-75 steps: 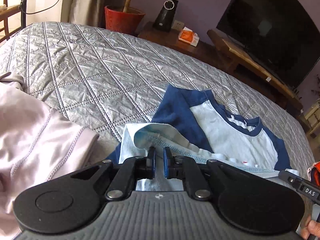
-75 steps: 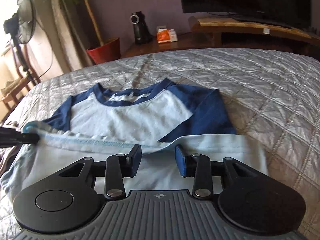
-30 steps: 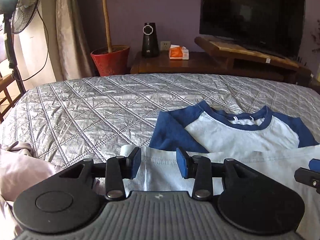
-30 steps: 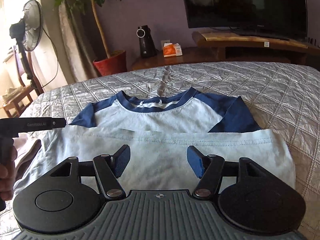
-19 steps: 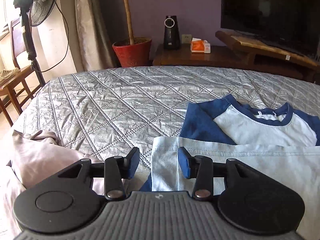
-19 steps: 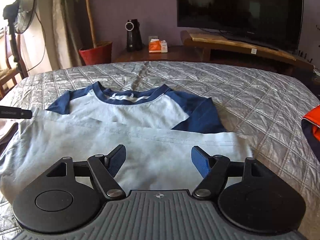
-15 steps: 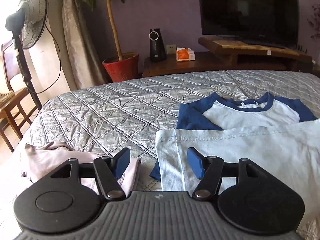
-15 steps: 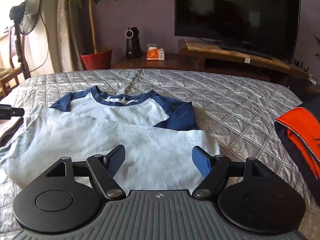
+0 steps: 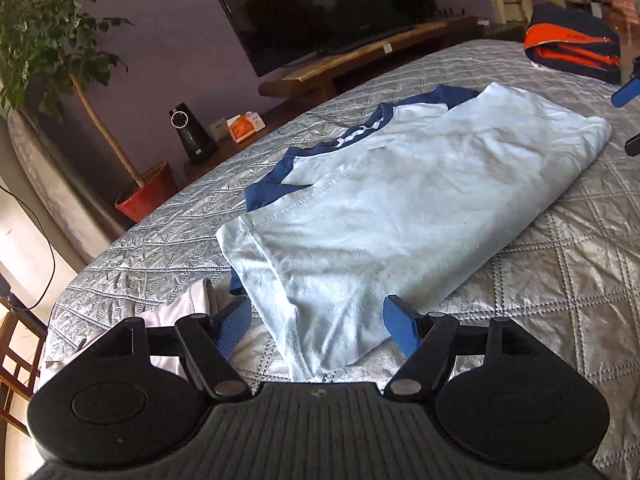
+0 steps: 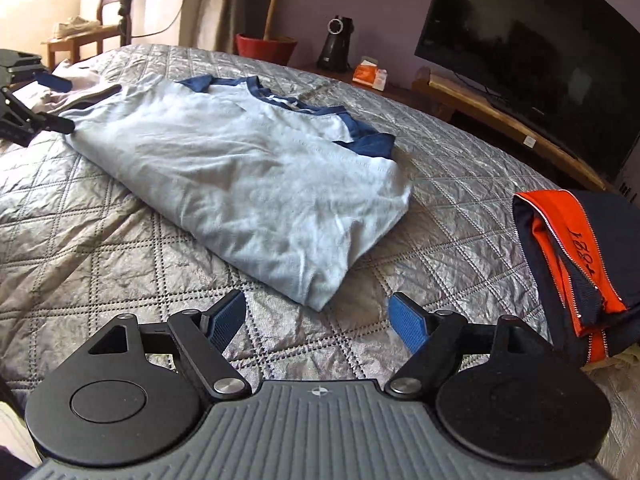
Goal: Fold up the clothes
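Observation:
A light blue T-shirt (image 9: 400, 208) with navy sleeves and collar lies folded on the silver quilted bed (image 9: 580, 264), its hem laid up over the chest. My left gripper (image 9: 318, 326) hovers at the shirt's near left corner. Its jaws are opening, and the corner lies in the gap without either pad pressing on it. In the right wrist view the same shirt (image 10: 240, 168) ends just ahead of my right gripper (image 10: 318, 320), whose jaws are opening with only quilt between them. Each gripper shows at the other view's edge: the right gripper (image 9: 630, 118), the left gripper (image 10: 60, 102).
A folded orange and navy jacket (image 10: 572, 248) lies at the bed's right side. A pale lilac garment (image 9: 176, 316) lies by the left gripper. Beyond the bed are a TV (image 9: 320, 4) on a wooden bench, a black speaker (image 9: 192, 132), a red plant pot (image 9: 148, 196) and a wooden chair.
The left gripper, earlier shut on the shirt's hem, has let go. Both grippers have slid outward to the shirt's two ends, rolled, and widened their jaws. The shirt rests folded.

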